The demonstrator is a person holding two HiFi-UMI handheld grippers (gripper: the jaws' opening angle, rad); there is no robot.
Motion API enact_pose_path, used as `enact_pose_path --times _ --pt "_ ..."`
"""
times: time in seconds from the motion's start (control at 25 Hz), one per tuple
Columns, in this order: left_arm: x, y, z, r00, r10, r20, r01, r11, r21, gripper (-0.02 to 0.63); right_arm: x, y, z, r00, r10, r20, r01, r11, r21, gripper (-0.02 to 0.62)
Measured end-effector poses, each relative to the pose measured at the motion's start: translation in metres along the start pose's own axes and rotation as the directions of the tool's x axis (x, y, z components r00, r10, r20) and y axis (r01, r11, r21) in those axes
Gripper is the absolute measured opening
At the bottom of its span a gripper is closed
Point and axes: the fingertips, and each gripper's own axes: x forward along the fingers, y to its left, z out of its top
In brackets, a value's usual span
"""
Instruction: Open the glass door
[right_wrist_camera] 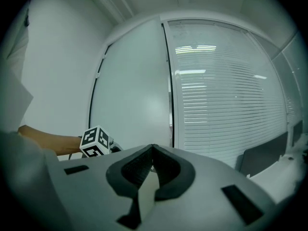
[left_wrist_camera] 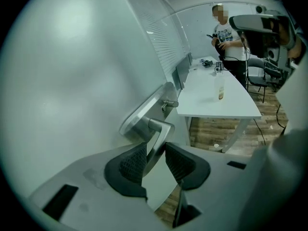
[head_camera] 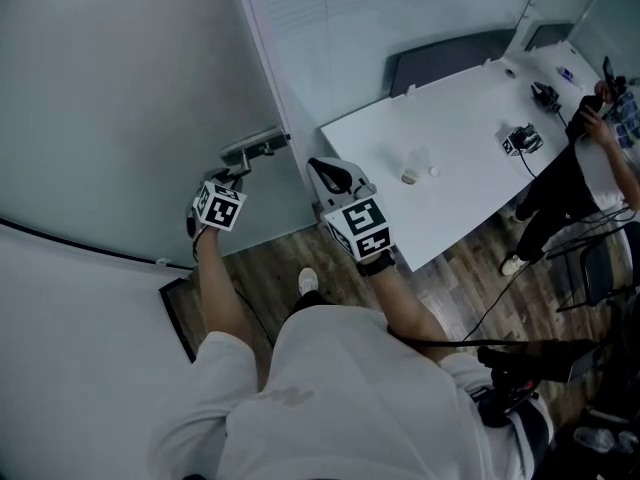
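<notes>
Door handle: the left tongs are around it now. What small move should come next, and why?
Probably press the door handle down with the left tongs. They appear closed on it, and the glass door looks shut, so it likely needs unlatching before any pull.

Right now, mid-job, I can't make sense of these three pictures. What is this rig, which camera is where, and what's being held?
There is no robot here: a person holds a two-jaw gripper in each hand. The head view looks down from a camera on their head. The other two cameras ride on the grippers and look along the jaws. The left gripper is closed on the lever of the door handle on the glass door. The right gripper is shut and empty, pointing toward the blinds. To the side stands a white table with a bottle on it. Another person stands at its far end.
</notes>
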Motion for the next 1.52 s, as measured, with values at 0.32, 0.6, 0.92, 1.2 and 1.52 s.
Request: enact_pose_path --times 0.32,0.6,0.92,1.2,1.52 --pt "-0.033 -0.033 -0.013 0.996 0.078 -0.036 -0.078 0.997 0.004 0.114 -0.060 -0.003 -0.018 1.000 0.021 -0.011 -0.021 0.999 0.026 0.003" --pt "-0.062 -0.064 -0.031 0.978 0.192 -0.080 -0.190 0.981 0.036 0.111 -0.122 0.004 -0.054 0.997 0.061 -0.045 -0.058 0.996 0.066 0.003" --pt "-0.107 -0.100 -0.056 0.959 0.263 -0.103 -0.262 0.965 0.021 0.100 -0.166 0.027 -0.044 0.992 0.123 -0.012 -0.122 0.990 0.077 0.003" --pt "-0.141 -0.128 -0.084 0.948 0.288 -0.136 -0.287 0.958 0.028 0.089 -0.182 0.039 -0.048 0.991 0.136 0.003 -0.136 0.987 0.081 0.003" --pt "-0.183 -0.164 -0.119 0.963 0.250 -0.095 -0.261 0.957 -0.123 0.039 -0.183 0.091 -0.040 0.975 0.221 0.033 -0.223 0.973 0.065 0.003"
